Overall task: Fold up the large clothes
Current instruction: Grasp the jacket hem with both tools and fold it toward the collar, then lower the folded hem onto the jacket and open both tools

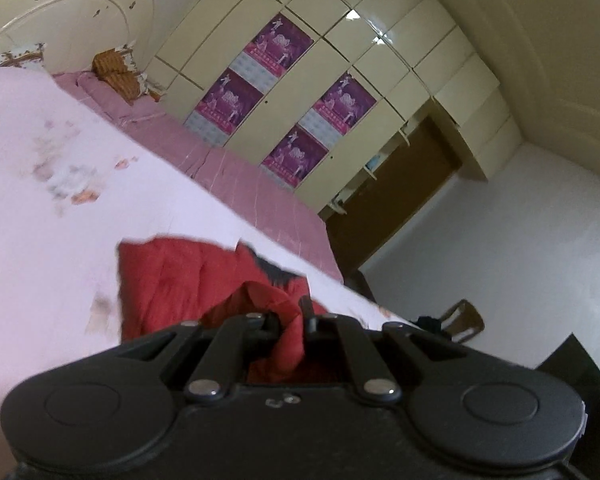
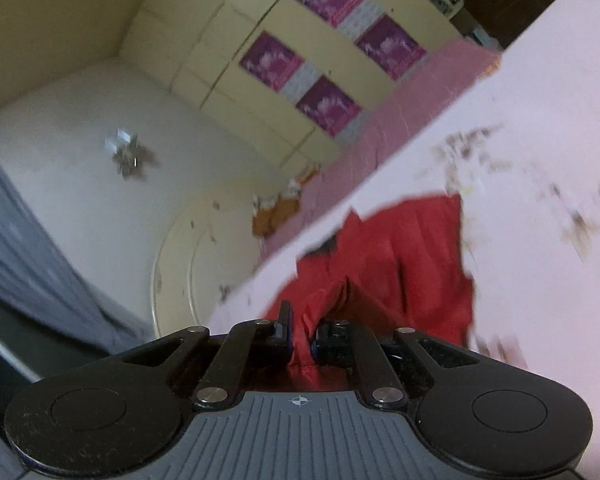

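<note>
On a bed spread with a pale pink sheet (image 1: 40, 208), a red quilted garment (image 1: 188, 276) lies partly flat while the left gripper (image 1: 288, 320) and the right gripper (image 2: 302, 330) each pinch a bunched fold of its fabric between closed fingers. Both views are tilted and blurred, with a cream wardrobe (image 1: 340, 80) behind. The likely risk: thick, slippery padding could slide from either narrow pinch as the cloth is carried over, leaving the fold skewed or dropping an edge.
</note>
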Motion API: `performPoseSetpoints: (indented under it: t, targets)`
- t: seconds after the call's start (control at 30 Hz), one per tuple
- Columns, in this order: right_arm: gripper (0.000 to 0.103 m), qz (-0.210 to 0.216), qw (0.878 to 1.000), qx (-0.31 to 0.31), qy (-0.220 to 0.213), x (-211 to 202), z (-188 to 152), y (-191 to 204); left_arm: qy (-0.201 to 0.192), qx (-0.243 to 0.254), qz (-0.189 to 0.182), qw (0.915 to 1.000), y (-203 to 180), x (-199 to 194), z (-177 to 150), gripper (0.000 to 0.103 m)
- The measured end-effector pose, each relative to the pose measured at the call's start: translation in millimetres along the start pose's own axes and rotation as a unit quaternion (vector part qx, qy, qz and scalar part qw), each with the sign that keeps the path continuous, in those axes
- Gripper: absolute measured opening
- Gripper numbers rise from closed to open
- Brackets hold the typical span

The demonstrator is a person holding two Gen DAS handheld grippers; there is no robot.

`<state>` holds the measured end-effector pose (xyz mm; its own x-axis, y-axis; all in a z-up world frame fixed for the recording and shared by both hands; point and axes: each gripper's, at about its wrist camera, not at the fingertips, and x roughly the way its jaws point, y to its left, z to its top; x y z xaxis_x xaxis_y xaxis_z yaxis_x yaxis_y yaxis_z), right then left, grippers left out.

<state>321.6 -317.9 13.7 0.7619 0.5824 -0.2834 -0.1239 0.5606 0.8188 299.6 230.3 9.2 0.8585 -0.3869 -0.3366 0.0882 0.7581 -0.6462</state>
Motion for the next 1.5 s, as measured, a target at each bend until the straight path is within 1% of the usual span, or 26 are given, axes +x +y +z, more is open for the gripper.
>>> performPoseSetpoints:
  t: [0.13,0.23,0.33,0.4,0.43,0.47,0.5,0.53,0.57,0.6,0.67,0.73,0.77,0.87,0.9,0.93,0.97,1.0,1.03,1.07,1.1,1.2,1.27,1.33,1.37,1.5]
  targets:
    - [0.007,-0.018,1.0,0.011,0.002,58.2,45.2,-4.6,0.01,-0.001,0.015,0.9998,10.2,62.2,33.3,0.006]
    - [0.007,-0.037,0.999,0.031,0.009,107.9,77.0,-22.3,0.03,-0.011,0.026,0.9992,28.5,111.1,53.5,0.006]
    - [0.007,-0.054,0.997,0.058,0.024,149.0,100.3,-47.7,0.054,-0.019,0.036,0.9977,51.3,156.3,63.4,0.006]
    - [0.01,-0.059,0.996,0.06,0.034,175.9,110.4,-64.6,0.068,-0.023,0.04,0.9966,69.5,181.1,66.2,0.014]
    - [0.022,-0.059,0.996,0.063,0.033,184.7,112.5,-74.2,0.076,-0.035,0.04,0.9957,80.1,192.8,67.0,0.026]
    - [0.08,-0.07,0.995,0.07,0.022,188.9,113.9,-80.8,0.078,-0.051,0.04,0.9948,90.7,200.9,68.5,0.034]
    - [0.102,-0.094,0.993,0.066,-0.005,188.7,114.2,-83.7,0.07,-0.063,0.043,0.9946,97.5,204.8,68.1,0.057]
    - [0.102,-0.107,0.993,0.046,-0.027,190.1,115.0,-86.3,0.053,-0.066,0.055,0.9949,103.8,206.3,67.6,0.085]
    - [0.102,-0.115,0.992,0.042,-0.024,193.8,116.2,-91.8,0.039,-0.064,0.069,0.9948,108.0,207.9,69.9,0.097]
    - [0.102,-0.123,0.991,0.046,-0.021,197.1,115.2,-97.6,0.032,-0.061,0.078,0.9946,112.8,209.0,70.2,0.097]
    - [0.102,-0.139,0.99,0.024,-0.001,207.2,111.8,-103.9,0.046,-0.063,0.075,0.9941,123.2,215.8,71.1,0.095]
    - [0.093,-0.156,0.987,-0.003,0.031,222.3,105.8,-107.9,0.074,-0.05,0.076,0.9931,130.3,224.4,69.5,0.089]
    - [0.088,-0.165,0.985,-0.012,0.043,229.9,103.3,-110.1,0.097,-0.04,0.08,0.9912,133.0,231.5,68.3,0.086]
    - [0.088,-0.197,0.977,-0.044,0.074,256.3,94.4,-115.5,0.158,-0.016,0.092,0.983,138.7,252.0,63.2,0.076]
    - [0.088,-0.207,0.973,-0.054,0.086,265.5,92.2,-117.7,0.17,-0.004,0.097,0.9805,138.9,257.4,61.3,0.074]
    - [0.084,-0.217,0.97,-0.065,0.093,273.2,88.9,-120.6,0.177,0.014,0.105,0.9785,136.9,261.5,59.1,0.065]
    - [0.061,-0.226,0.966,-0.076,0.1,280.1,86.9,-121.2,0.177,0.033,0.109,0.9776,134.5,262.1,60.0,0.036]
    - [0.031,-0.236,0.962,-0.086,0.111,286.6,85.4,-121.7,0.179,0.043,0.102,0.9776,131.4,263.0,59.6,0.021]
    - [0.024,-0.245,0.957,-0.101,0.114,290.4,84.1,-119.7,0.171,0.052,0.099,0.9788,126.8,261.3,60.6,0.014]
    - [0.009,-0.245,0.956,-0.12,0.105,289.6,82.8,-114.8,0.156,0.072,0.098,0.9802,118.5,256.4,62.5,0.01]
    - [0.006,-0.245,0.956,-0.139,0.088,286.5,82.2,-107.9,0.139,0.094,0.094,0.9812,110.7,251.9,64.8,0.009]
    - [0.004,-0.232,0.957,-0.172,0.02,268.5,87.9,-88.4,0.092,0.134,0.087,0.9828,92.4,244.0,72.6,0.007]
    - [0.004,-0.231,0.953,-0.195,0.0,267.3,90.4,-80.0,0.077,0.155,0.095,0.9803,84.8,251.4,75.5,0.007]
    - [0.004,-0.245,0.947,-0.21,0.007,277.5,89.7,-81.5,0.083,0.159,0.11,0.9776,85.7,265.1,73.1,0.007]
    - [0.004,-0.249,0.945,-0.21,0.016,283.3,88.5,-85.8,0.096,0.158,0.12,0.9755,90.0,274.6,70.5,0.007]
    - [0.004,-0.297,0.93,-0.206,0.068,308.2,74.6,-114.2,0.139,0.162,0.154,0.9648,107.4,300.3,51.6,0.008]
